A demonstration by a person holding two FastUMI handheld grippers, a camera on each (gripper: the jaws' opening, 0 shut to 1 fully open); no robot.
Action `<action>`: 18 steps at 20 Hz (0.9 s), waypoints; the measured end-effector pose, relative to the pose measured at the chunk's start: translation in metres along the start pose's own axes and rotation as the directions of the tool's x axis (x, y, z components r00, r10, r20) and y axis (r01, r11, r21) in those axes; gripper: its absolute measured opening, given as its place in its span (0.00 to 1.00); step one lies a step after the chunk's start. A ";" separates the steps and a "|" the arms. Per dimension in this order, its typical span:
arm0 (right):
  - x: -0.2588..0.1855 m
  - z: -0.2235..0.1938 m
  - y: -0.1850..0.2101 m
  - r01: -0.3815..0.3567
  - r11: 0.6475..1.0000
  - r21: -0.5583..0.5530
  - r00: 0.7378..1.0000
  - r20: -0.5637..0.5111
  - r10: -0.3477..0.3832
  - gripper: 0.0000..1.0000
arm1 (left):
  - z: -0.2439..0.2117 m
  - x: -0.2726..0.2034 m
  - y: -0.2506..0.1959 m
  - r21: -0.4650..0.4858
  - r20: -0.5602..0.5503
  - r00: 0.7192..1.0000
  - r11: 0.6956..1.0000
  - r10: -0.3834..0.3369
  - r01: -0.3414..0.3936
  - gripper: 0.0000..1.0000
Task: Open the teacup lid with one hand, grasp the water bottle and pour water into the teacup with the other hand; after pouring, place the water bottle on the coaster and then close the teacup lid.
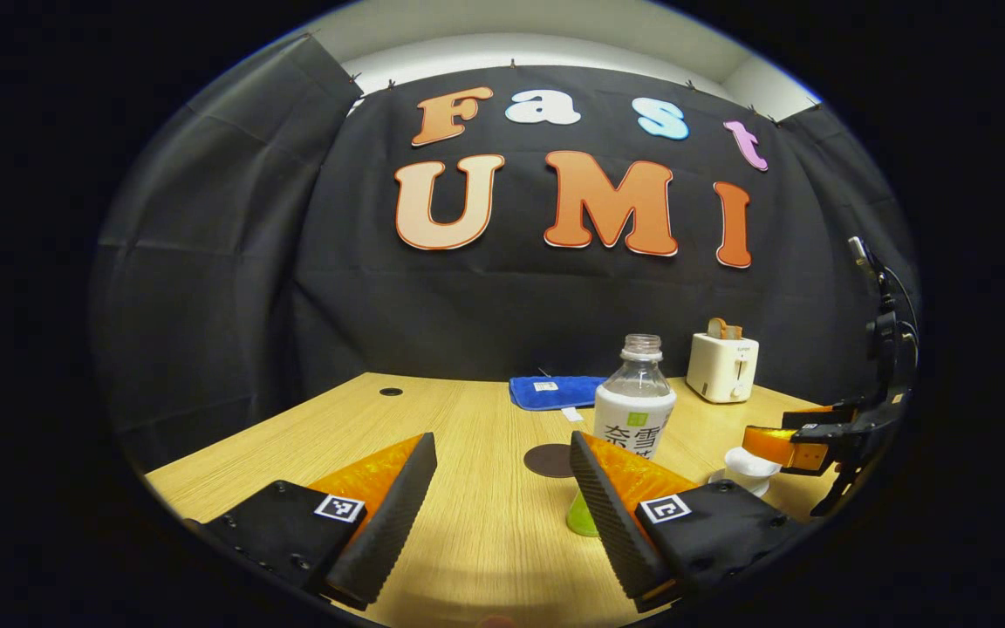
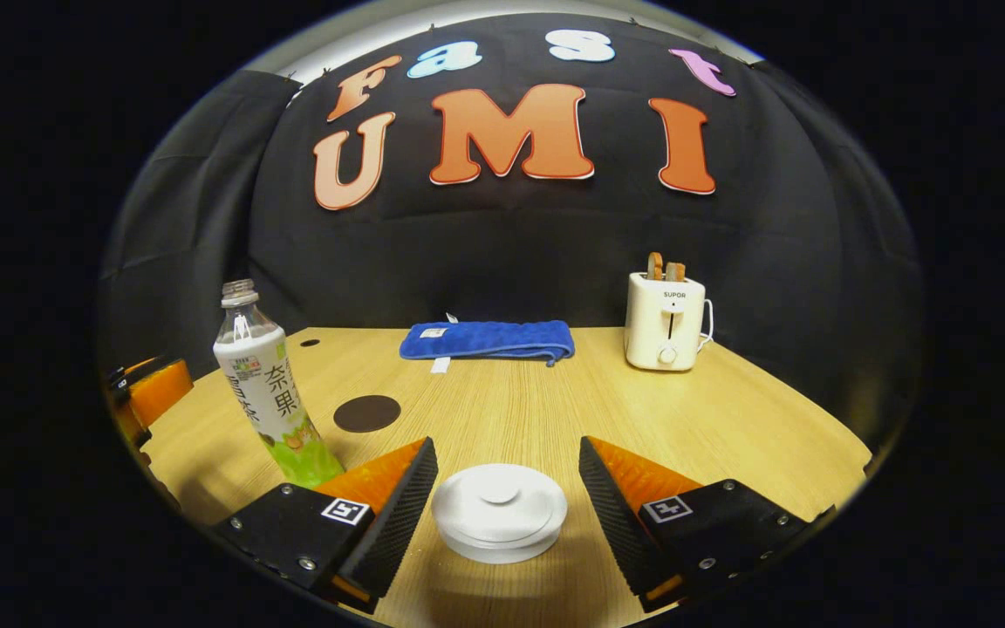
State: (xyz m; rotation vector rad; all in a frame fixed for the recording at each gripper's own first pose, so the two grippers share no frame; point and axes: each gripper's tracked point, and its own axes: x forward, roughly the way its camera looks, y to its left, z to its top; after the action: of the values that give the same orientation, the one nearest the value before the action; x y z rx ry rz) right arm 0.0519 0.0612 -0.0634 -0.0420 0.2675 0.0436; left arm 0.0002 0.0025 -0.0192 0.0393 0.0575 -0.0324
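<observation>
- Left gripper: low over the table, level, jaws spread wide, nothing between them.
- Bottle: uncapped, upright, just beyond its right finger; bare wood between the fingers.
- Right gripper: jaws spread, straddling the teacup, lid on, fingers not touching it.
- Coaster: beside the bottle, nothing on it.
- Towel and toaster: near the far edge, well apart from the cup.
</observation>
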 end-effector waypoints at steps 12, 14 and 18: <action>0.011 -0.013 0.009 -0.023 1.000 -0.003 0.997 -0.079 0.022 0.52 | -0.009 0.003 0.012 -0.010 -0.030 0.999 1.000 0.020 -0.020 0.99; 0.012 -0.015 0.008 -0.016 1.000 -0.010 0.996 -0.086 0.015 0.45 | -0.009 0.004 0.013 -0.012 -0.030 0.999 1.000 0.022 -0.022 0.99; 0.012 -0.014 0.005 -0.008 1.000 -0.028 0.997 -0.081 0.006 0.28 | -0.010 0.005 0.014 -0.016 -0.033 0.999 1.000 0.022 -0.022 0.99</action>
State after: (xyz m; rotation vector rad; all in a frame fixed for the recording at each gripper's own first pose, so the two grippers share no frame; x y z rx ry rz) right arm 0.0594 0.0661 -0.0803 -0.0715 0.3477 0.0526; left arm 0.0047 0.0166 -0.0285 0.0239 0.0905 -0.0094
